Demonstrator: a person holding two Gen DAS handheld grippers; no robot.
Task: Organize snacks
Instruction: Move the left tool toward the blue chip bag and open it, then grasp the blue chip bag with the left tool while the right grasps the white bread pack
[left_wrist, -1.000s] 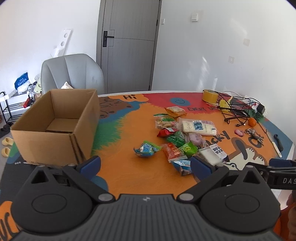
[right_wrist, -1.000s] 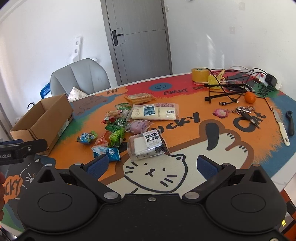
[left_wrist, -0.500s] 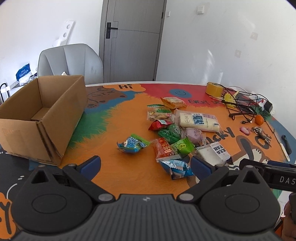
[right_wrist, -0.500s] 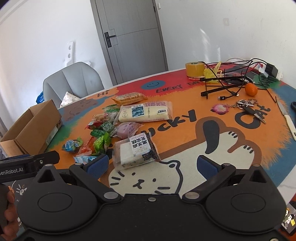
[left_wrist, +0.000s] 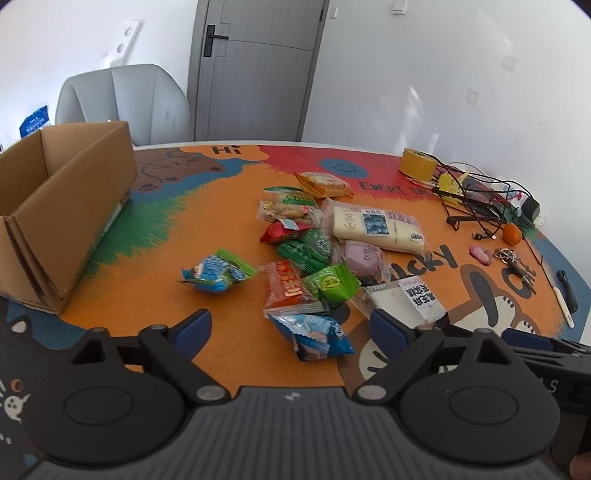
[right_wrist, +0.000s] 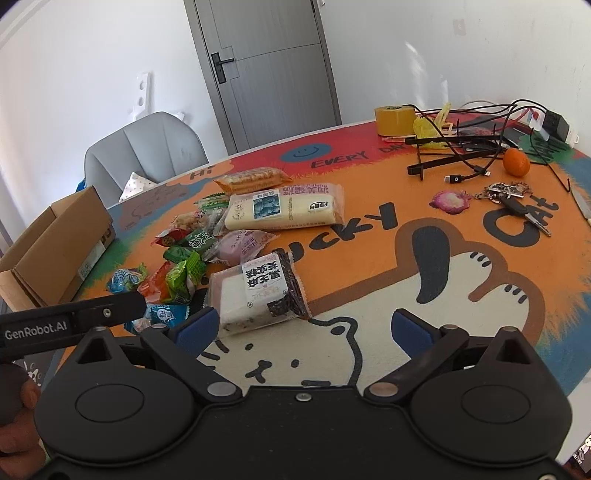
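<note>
Both tongs are closing in on the snack pile, nothing picked yet.

The left gripper (left_wrist: 290, 326) and right gripper (right_wrist: 304, 326) are hanging released and empty over the snacks (left_wrist: 325, 254) lying mid-table; the box (left_wrist: 55, 206) is sitting at left, so a first grasp looks next, likely the blue packet (left_wrist: 314, 336).

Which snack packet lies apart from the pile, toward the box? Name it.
The blue packet with the green end: it lies alone on the orange mat between the cardboard box and the pile, touching no other snack.
</note>
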